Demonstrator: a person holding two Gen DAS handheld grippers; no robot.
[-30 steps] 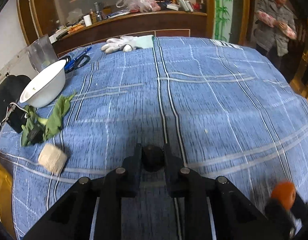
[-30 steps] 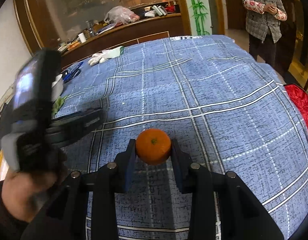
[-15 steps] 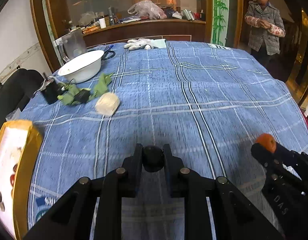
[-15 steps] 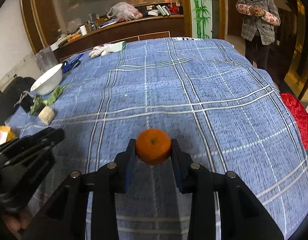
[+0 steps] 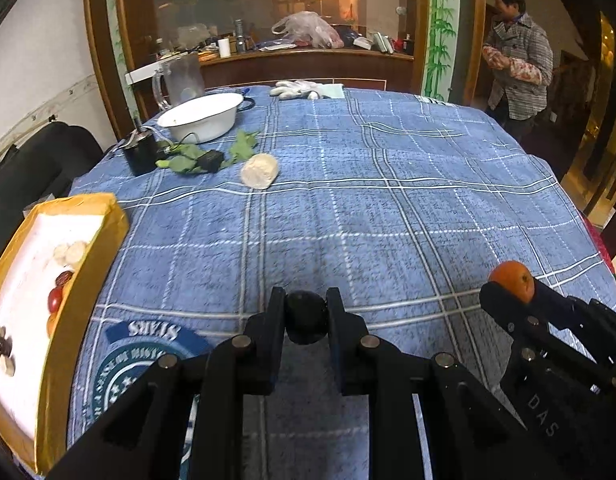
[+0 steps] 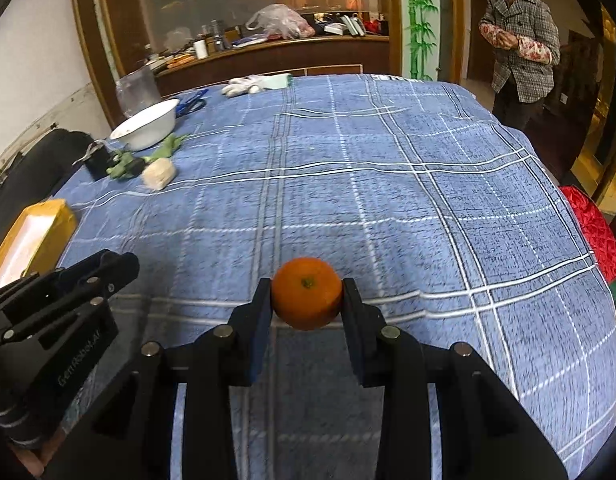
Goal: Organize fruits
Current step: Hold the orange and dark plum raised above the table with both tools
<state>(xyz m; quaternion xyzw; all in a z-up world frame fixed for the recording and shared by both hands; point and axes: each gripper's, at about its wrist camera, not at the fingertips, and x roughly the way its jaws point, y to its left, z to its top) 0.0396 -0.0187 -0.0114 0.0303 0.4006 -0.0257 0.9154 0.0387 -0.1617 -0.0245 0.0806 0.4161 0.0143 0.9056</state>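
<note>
Carrying one fruit each, both tools have swung toward the yellow-rimmed box at the left edge of the blue plaid surface, which was out of the left wrist view a second ago and now fills its left side. That suggests the drop-off is close. The left tool is pinching a small dark round fruit, too dark to name, its jaws nearly pressed together around it. The right tool is clamped on one mandarin, stem facing the camera, held above the cloth.

Counted: two tools, two fruits in hand, one box already holding several small red, dark and pale pieces, too small to count surely. Farther back lie one white basin, one pale ball of twine, some green leaves and one pair of white gloves. One person stands beyond the far right corner.
</note>
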